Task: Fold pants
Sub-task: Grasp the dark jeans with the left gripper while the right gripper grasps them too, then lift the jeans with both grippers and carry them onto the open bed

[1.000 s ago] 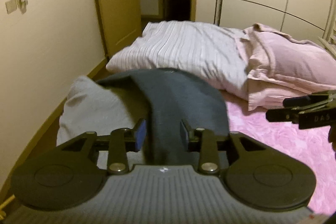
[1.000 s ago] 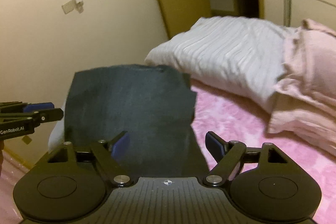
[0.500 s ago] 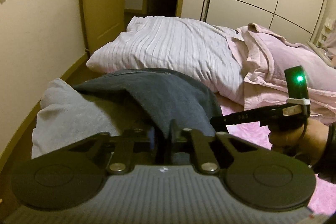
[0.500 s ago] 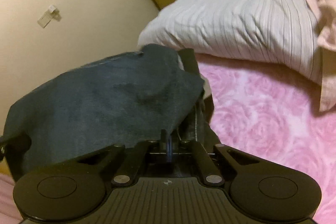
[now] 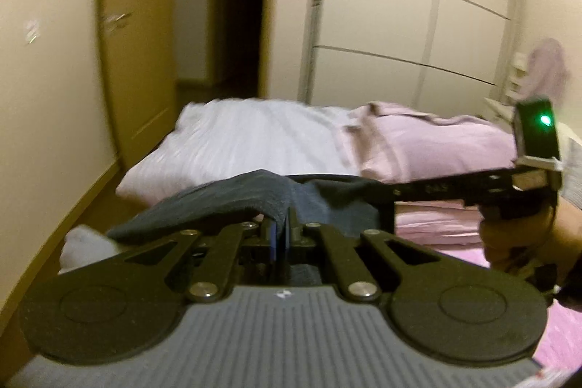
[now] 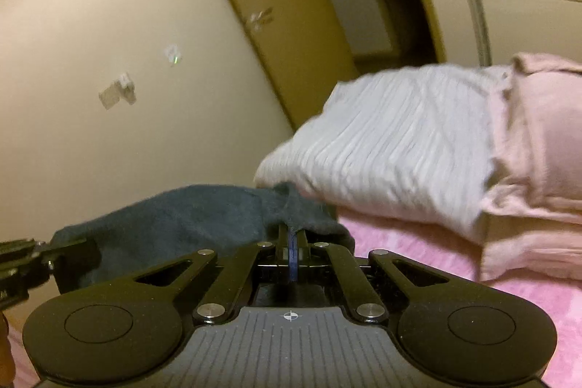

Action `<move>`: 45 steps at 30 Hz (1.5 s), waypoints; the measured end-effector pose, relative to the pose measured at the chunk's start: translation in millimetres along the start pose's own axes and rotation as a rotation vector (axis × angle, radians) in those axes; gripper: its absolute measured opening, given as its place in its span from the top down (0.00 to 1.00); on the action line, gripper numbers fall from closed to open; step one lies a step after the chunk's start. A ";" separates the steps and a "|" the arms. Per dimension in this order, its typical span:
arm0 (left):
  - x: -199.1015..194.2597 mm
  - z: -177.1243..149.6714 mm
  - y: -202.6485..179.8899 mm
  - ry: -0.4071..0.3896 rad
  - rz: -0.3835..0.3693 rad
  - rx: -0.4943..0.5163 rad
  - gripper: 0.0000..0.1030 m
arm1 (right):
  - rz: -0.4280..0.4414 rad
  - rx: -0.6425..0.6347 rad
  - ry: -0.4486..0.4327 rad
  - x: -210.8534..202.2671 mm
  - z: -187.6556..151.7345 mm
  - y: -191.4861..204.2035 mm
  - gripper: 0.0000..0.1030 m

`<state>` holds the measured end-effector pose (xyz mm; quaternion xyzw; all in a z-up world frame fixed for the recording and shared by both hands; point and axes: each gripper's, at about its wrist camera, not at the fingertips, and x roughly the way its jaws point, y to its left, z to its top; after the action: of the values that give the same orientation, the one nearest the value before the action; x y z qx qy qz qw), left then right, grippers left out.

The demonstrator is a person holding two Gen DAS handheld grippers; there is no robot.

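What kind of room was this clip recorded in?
Most likely a bedroom: a bed with a pink cover, a striped pillow beside a pink one, and panelled wardrobe doors behind.

My left gripper [image 5: 280, 235] is black with blue pads, silver screws and a ribbed grey body. At frame right, my right gripper [image 5: 396, 193] carries a green-lit module [image 5: 538, 133].
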<state>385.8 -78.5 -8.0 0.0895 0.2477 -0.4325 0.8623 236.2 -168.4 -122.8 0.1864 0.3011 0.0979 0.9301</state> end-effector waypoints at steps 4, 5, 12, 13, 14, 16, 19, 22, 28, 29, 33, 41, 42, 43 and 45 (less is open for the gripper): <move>-18.0 5.4 -46.5 -0.020 -0.098 0.030 0.99 | -0.057 0.065 -0.048 -70.6 -10.7 -22.7 1.00; -22.9 5.1 -61.2 -0.021 -0.124 0.040 0.99 | -0.077 0.084 -0.059 -90.9 -17.2 -31.2 1.00; -58.8 -13.8 -206.2 0.013 -0.346 0.187 0.99 | -0.228 0.233 -0.121 -254.3 -88.3 -95.9 1.00; -65.9 -21.7 -235.3 0.027 -0.387 0.216 0.99 | -0.256 0.263 -0.130 -285.0 -103.2 -106.8 1.00; -71.2 -29.4 -260.6 0.042 -0.423 0.238 0.99 | -0.286 0.291 -0.134 -314.0 -120.0 -118.3 1.00; -79.4 -51.8 -318.7 0.086 -0.506 0.283 0.99 | -0.348 0.350 -0.129 -374.5 -160.8 -144.9 1.00; -77.3 -106.8 -417.1 0.219 -0.635 0.360 0.93 | -0.474 0.433 -0.029 -446.5 -230.6 -197.7 1.00; -70.6 -178.1 -497.7 0.410 -0.729 0.388 0.82 | -0.620 0.519 0.057 -509.7 -297.6 -245.7 0.69; -68.5 -248.7 -533.7 0.560 -0.620 0.358 0.80 | -0.644 0.497 0.122 -561.9 -343.2 -274.7 0.44; -67.2 -254.8 -526.3 0.568 -0.590 0.355 0.78 | -0.627 0.475 0.133 -556.7 -342.6 -275.4 0.44; -54.2 -270.5 -496.9 0.592 -0.435 0.360 0.72 | -0.510 0.316 0.197 -513.3 -344.6 -261.8 0.44; 3.5 -293.7 -412.7 0.584 -0.248 0.286 0.71 | -0.315 -0.099 0.395 -346.5 -382.4 -207.0 0.44; 11.7 -298.7 -405.1 0.584 -0.238 0.276 0.71 | -0.308 -0.136 0.415 -326.6 -387.6 -201.5 0.44; 18.9 -303.2 -397.7 0.583 -0.233 0.265 0.71 | -0.305 -0.181 0.432 -305.5 -393.0 -195.3 0.44; 34.9 -312.6 -384.2 0.584 -0.232 0.237 0.70 | -0.304 -0.268 0.462 -266.4 -401.1 -189.2 0.44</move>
<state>-9.6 -222.0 -271.9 0.2806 0.4410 -0.5094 0.6836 -202.9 -303.7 -360.5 -0.0123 0.5133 0.0361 0.8574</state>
